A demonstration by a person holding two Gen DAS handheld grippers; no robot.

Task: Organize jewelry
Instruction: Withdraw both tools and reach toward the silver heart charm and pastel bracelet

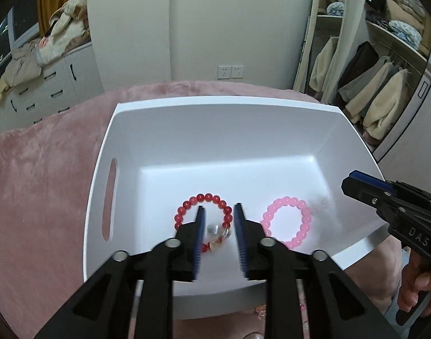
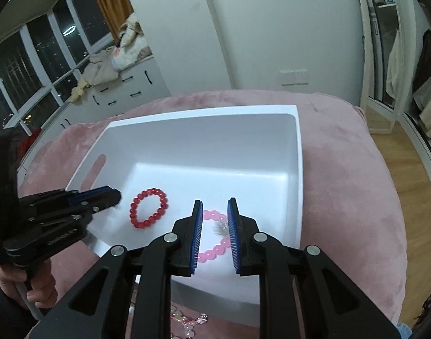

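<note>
Bracelets, two, lie in the white bin (image 1: 125, 130): red bracelet (image 1: 215, 198) at lower centre, pink bracelet (image 1: 305, 220) to its right. Both are partly hidden behind gripper fingers. A blurred feathery thing by the pink one is hard to make out. Left gripper (image 1: 218, 212) and right gripper (image 2: 214, 206) are spread, gripping nothing. The bin sits on a pink blanket (image 1: 45, 169); more beads (image 2: 187, 320) are cut off at the bottom edge. Wardrobe (image 1: 385, 79) at right.

Each tool is matte black, with ribbed blue pads inside its two fingers and round silver pivot bolts. The right tool (image 1: 353, 182) bears white "DAS" lettering; the left tool (image 2: 113, 195) shows small silver screws.
</note>
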